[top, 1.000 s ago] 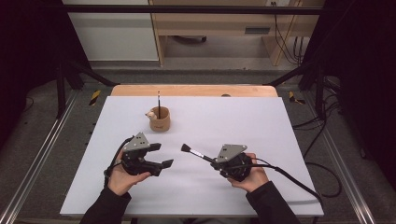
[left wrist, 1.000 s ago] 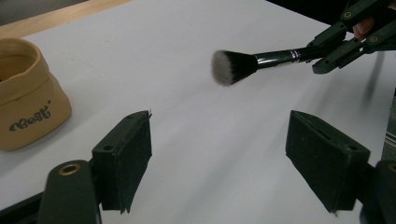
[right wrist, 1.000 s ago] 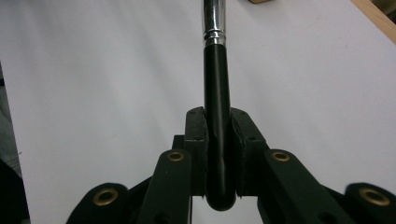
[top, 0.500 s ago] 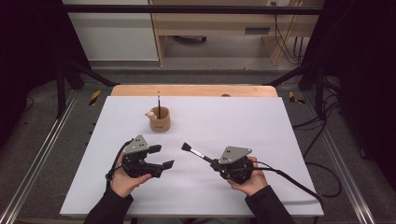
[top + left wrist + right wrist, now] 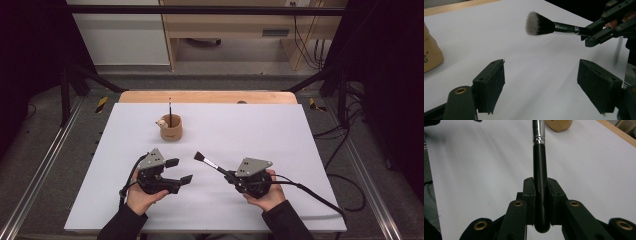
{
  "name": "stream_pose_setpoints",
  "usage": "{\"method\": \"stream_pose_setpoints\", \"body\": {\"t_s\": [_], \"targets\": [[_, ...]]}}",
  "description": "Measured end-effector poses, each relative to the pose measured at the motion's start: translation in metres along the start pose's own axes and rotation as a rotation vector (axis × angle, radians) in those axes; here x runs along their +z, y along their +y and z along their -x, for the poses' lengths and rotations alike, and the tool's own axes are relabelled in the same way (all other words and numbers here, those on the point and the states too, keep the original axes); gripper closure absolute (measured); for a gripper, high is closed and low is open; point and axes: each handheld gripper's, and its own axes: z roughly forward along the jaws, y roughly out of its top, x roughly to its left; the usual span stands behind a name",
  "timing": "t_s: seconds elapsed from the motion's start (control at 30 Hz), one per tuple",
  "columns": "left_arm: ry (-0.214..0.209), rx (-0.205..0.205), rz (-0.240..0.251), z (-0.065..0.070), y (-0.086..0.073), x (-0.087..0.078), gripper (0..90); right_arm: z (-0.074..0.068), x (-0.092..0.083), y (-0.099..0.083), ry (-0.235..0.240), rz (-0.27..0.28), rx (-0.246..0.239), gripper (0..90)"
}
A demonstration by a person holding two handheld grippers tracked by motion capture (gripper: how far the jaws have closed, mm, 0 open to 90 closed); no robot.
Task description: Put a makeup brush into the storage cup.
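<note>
My right gripper (image 5: pixel 231 176) is shut on the black handle of a makeup brush (image 5: pixel 212 165), whose bristle head points left and away, above the white table top (image 5: pixel 260 130). In the right gripper view both pads clamp the brush handle (image 5: pixel 540 177) near its rounded end, at my gripper (image 5: pixel 540 192). My left gripper (image 5: pixel 180 170) stands open with nothing between its jaws, a short way left of the brush head. In the left gripper view the brush (image 5: pixel 541 24) hovers ahead of the open gripper (image 5: pixel 544 85), held by the right gripper (image 5: pixel 604 30).
A tan cup (image 5: pixel 171 131) stands behind my left gripper with a thin dark brush (image 5: pixel 170 107) upright in it. The cup also shows at the edges of both gripper views (image 5: pixel 430 53) (image 5: pixel 559 125). Cables (image 5: pixel 310 192) trail off to the right.
</note>
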Motion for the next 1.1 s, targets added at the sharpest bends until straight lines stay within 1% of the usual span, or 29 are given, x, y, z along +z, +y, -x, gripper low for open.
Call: {"method": "stream_pose_setpoints", "body": {"t_s": [0.27,0.47,0.73,1.1], "targets": [[-0.028,-0.010,0.016,0.004,0.000,0.007,21.4,0.000,-0.001,0.000,0.001,0.018,0.002,79.2],[-0.039,-0.011,0.029,0.006,0.002,0.012,21.4,0.000,-0.004,0.002,-0.008,0.047,0.009,79.2],[-0.056,-0.033,0.066,0.007,0.006,0.017,21.7,0.000,-0.004,0.003,-0.009,0.076,0.026,79.2],[-0.077,-0.047,0.113,0.010,0.014,0.021,21.9,-0.001,-0.003,0.003,-0.013,0.116,0.043,79.2]]}}
